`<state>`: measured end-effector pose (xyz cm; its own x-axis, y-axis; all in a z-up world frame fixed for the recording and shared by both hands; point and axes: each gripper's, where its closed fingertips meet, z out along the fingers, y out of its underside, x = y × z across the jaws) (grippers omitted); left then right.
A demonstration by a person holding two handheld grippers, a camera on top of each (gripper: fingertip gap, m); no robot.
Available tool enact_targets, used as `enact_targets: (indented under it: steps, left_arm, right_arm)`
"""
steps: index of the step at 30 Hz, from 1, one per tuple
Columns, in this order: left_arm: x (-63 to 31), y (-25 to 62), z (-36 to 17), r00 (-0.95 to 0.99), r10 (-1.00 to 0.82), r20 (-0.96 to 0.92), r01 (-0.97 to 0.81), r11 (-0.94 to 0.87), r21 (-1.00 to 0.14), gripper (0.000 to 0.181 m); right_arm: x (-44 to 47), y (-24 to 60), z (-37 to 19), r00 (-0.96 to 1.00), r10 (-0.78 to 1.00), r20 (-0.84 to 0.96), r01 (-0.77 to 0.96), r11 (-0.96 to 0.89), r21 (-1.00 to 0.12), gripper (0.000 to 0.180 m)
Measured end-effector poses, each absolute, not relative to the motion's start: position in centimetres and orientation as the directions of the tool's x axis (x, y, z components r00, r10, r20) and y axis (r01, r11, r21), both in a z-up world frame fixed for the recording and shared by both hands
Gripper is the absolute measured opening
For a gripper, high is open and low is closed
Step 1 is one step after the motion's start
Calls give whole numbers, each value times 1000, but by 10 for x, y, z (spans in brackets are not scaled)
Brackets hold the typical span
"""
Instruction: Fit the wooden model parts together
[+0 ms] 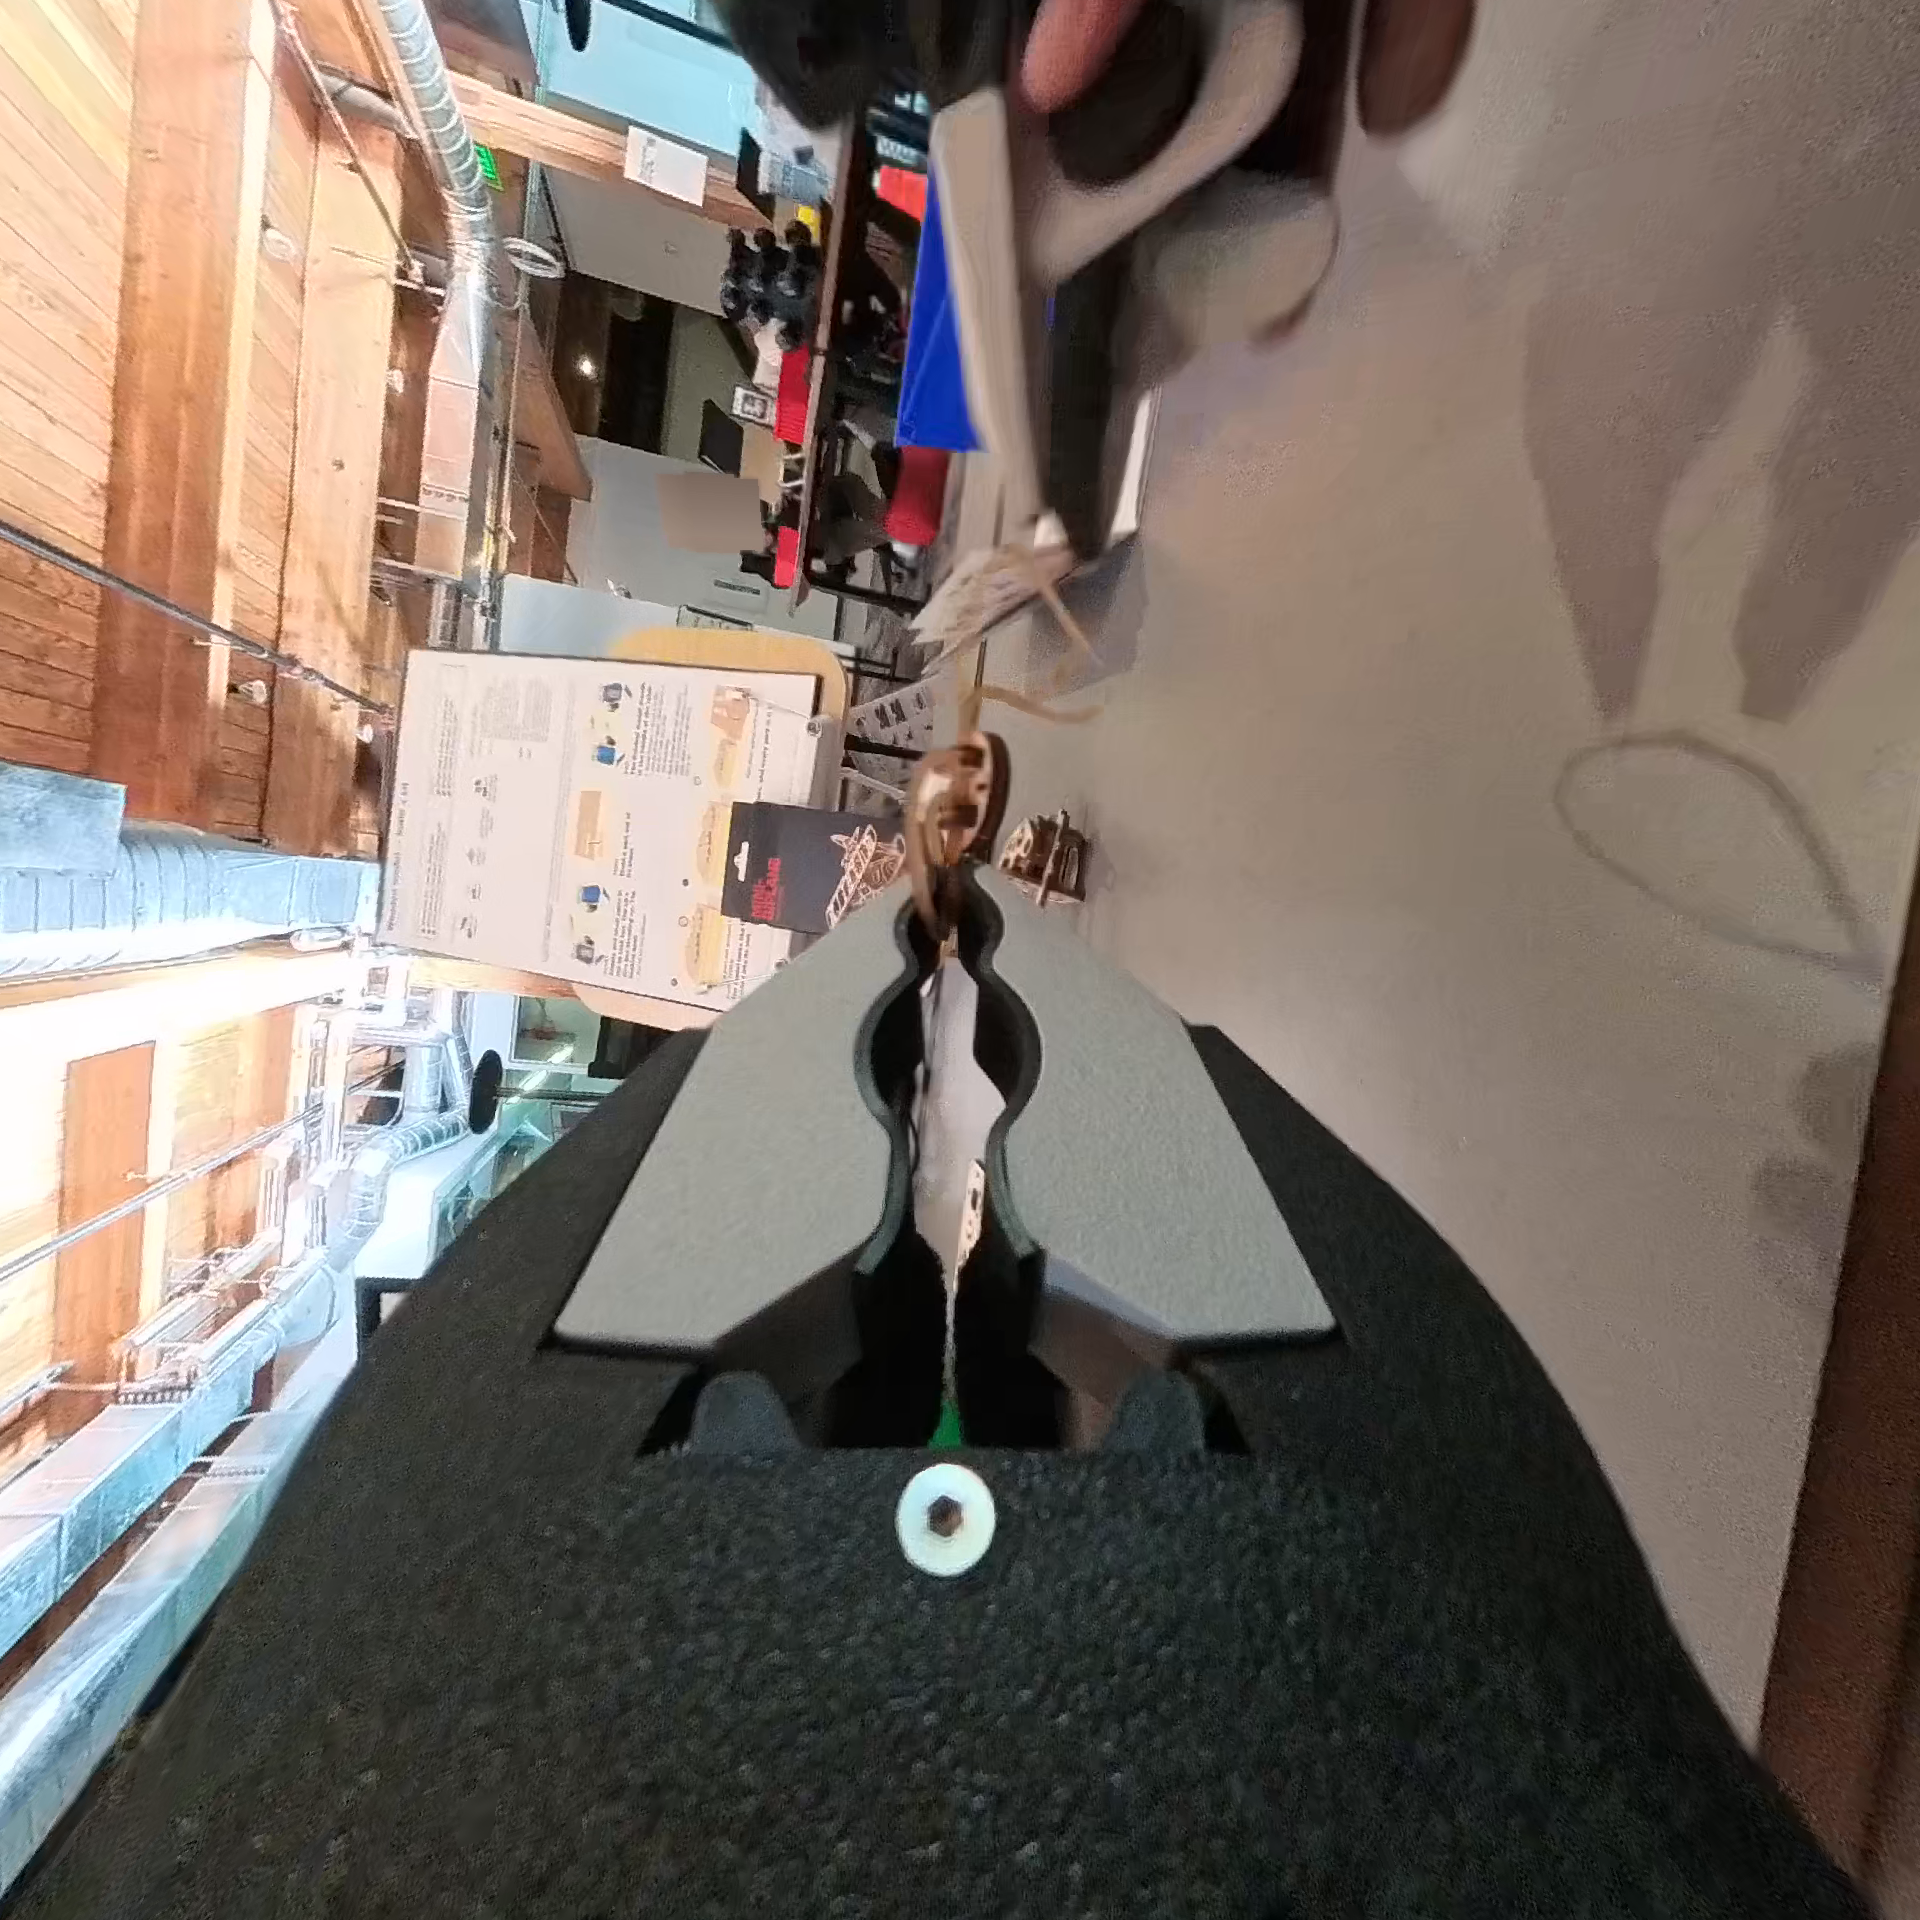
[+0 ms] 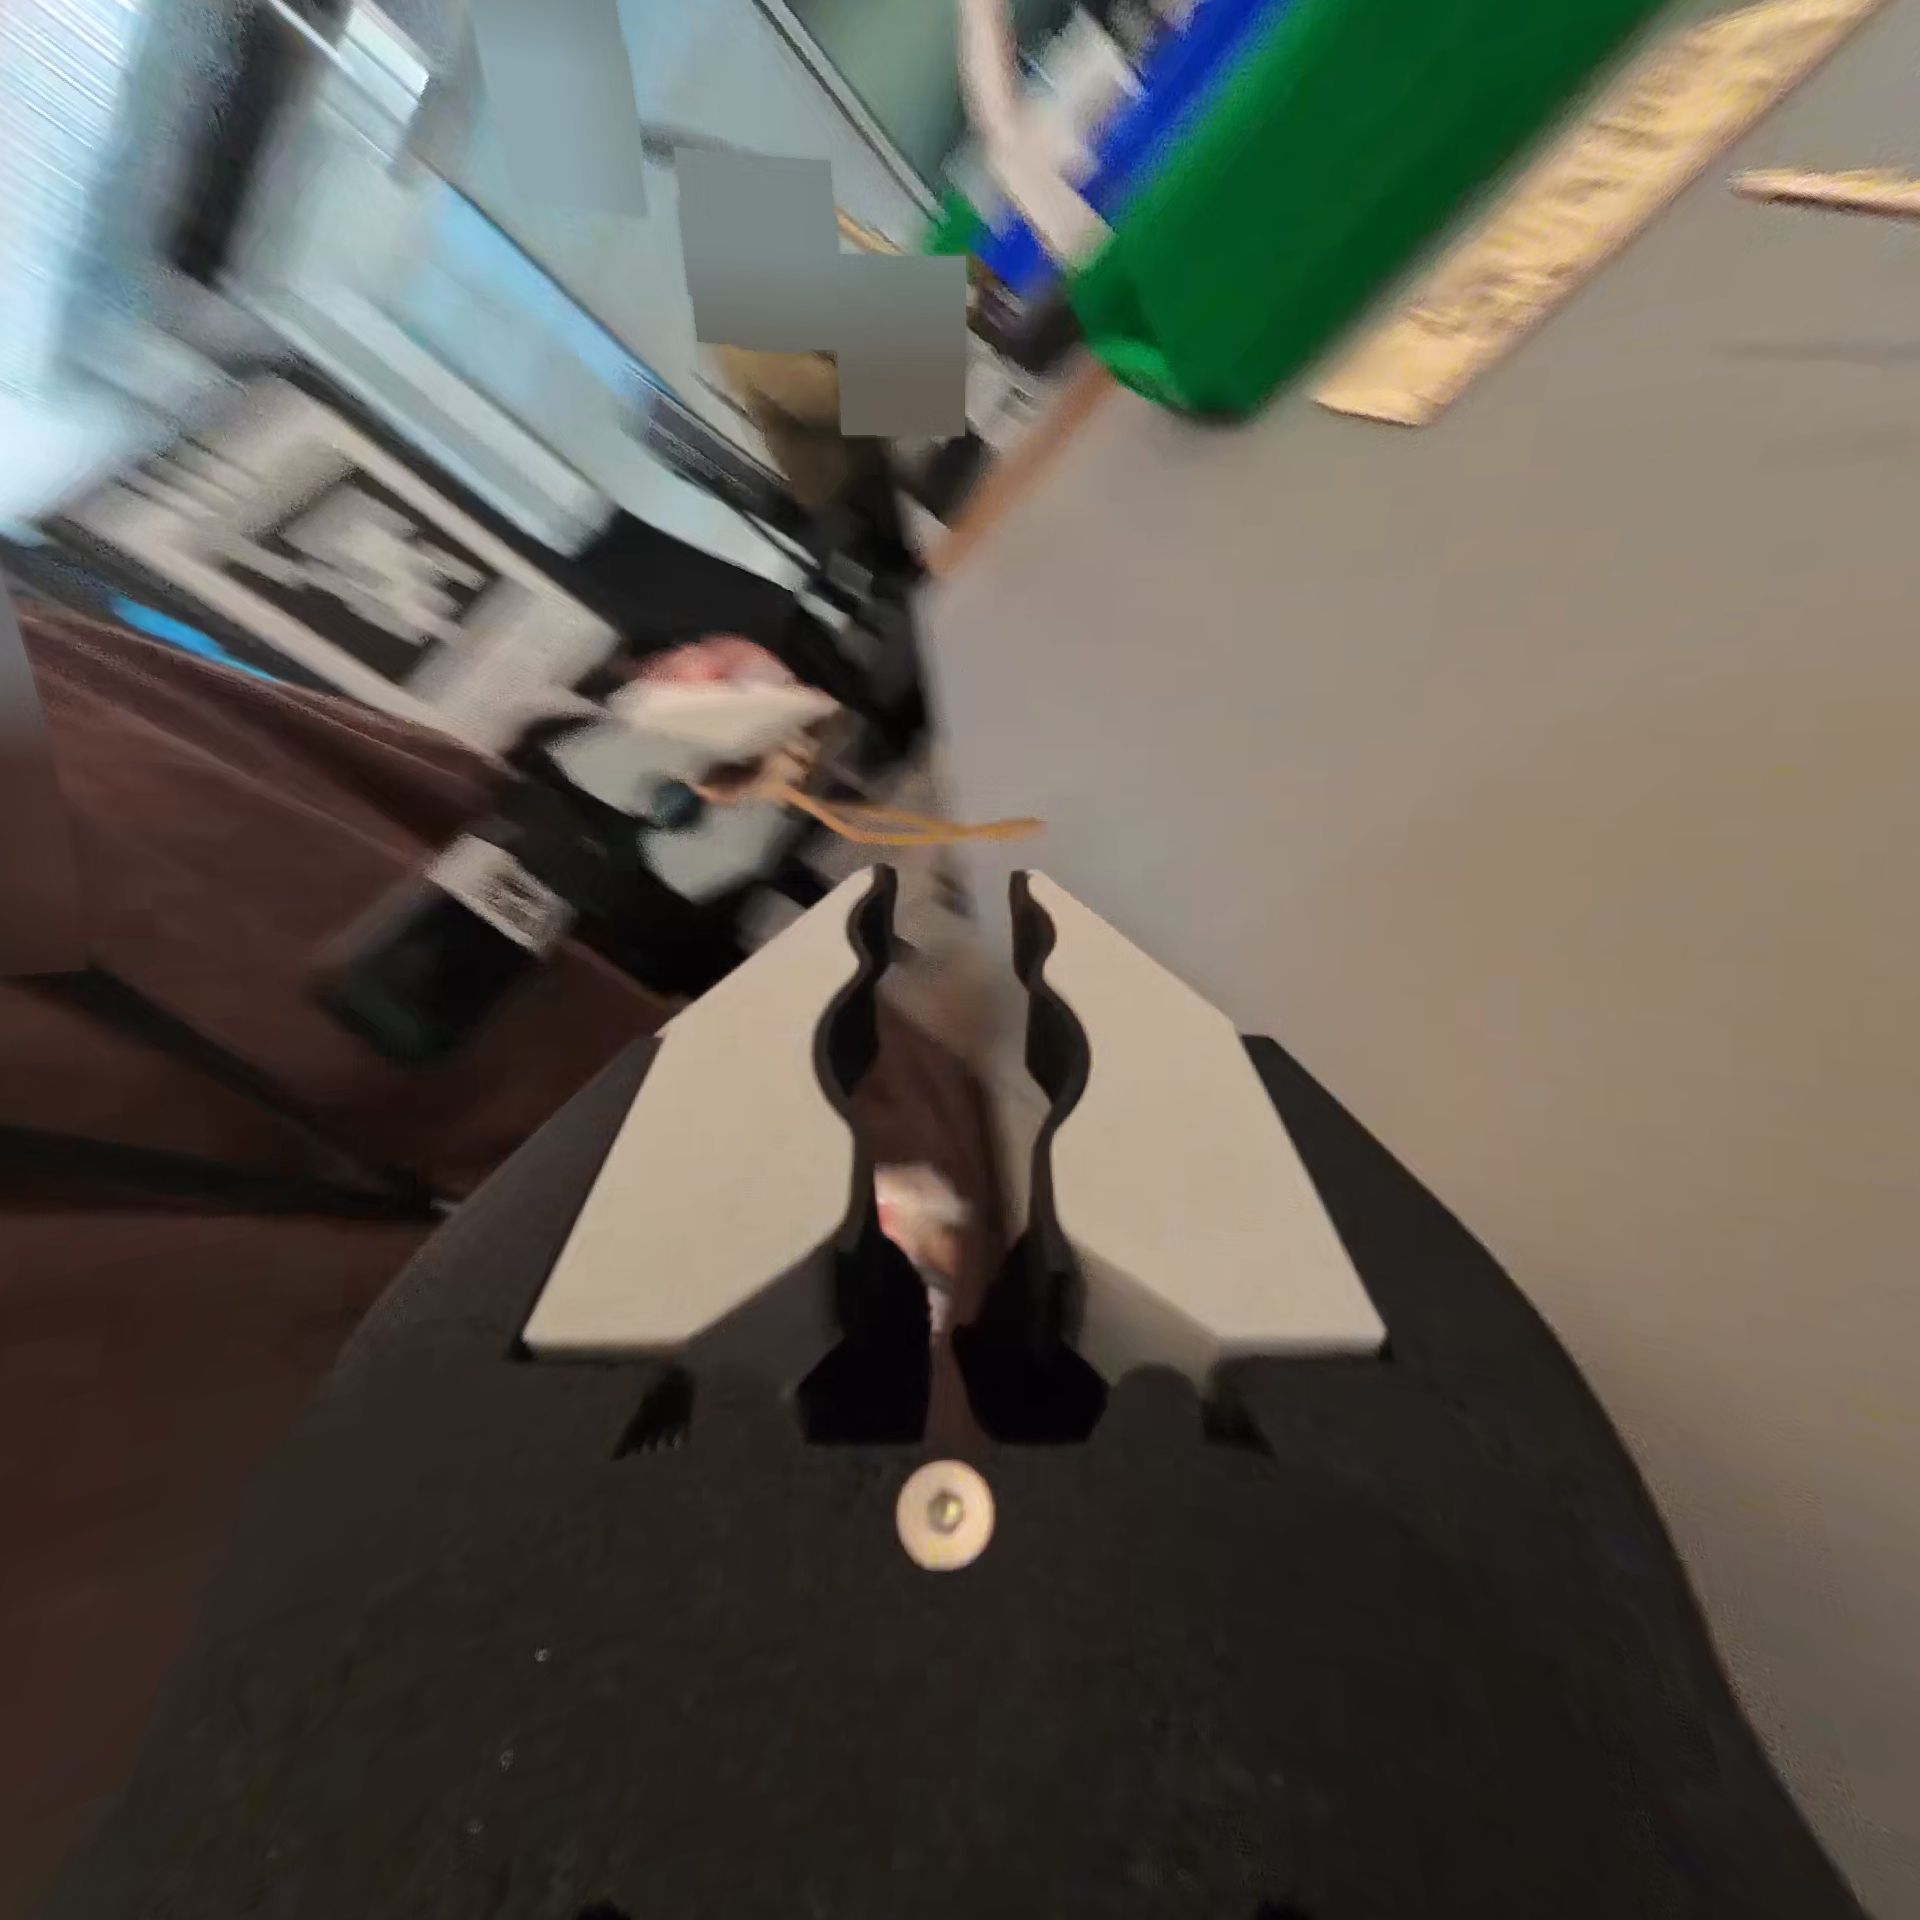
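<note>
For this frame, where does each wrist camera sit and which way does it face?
Left wrist view: on the left gripper, rolled sideways, facing along the grey table; shut on a small brown wooden model part; the right gripper and fingers show blurred at top.
Right wrist view: on the open right gripper, motion-blurred, beside the same table.
Shared: table, each other's gripper.

Brown wooden part (image 1: 951, 816), edge-on, claw-pinched
</note>
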<state>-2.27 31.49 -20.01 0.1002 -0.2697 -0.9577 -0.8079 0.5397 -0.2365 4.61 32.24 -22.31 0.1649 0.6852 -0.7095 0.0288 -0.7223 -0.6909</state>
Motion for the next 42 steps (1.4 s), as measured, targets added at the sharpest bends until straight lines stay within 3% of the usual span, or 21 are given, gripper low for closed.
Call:
enact_targets:
  steps: [1, 2, 4, 8, 16, 37, 42]
  left_arm:
    - [-24, 316, -203, 86, -270, -959, -810, 541, -225, 0]
    - [-25, 317, -209, 62, -281, -958, -809, 548, -213, 0]
    - [-27, 317, -222, -1, -281, -960, -805, 570, -166, 0]
    - [-29, 316, -253, -127, -286, -950, -787, 612, -80, 0]
    - [-20, 312, -267, -120, -382, -916, -761, 628, -163, 0]
    - [-12, 309, -262, -22, -484, -875, -718, 617, -323, 0]
    - [-11, 305, -265, -21, -520, -854, -695, 621, -362, 0]
  right_arm:
    - [63, 330, -240, 314, 721, -618, 120, -676, -727, 22]
    - [81, 338, -253, 435, 750, -498, 207, -621, -756, 19]
    - [93, 340, -249, 494, 796, -349, 272, -523, -807, 14]
    - [37, 312, -225, 306, 872, -381, 222, -455, -863, 10]
    - [-10, 298, -256, 213, 904, -371, 354, -426, -833, 7]
    - [-15, 292, -266, 146, 913, -381, 387, -407, -827, 7]
    - [-11, 294, -267, 146, 918, -370, 378, -397, -836, 15]
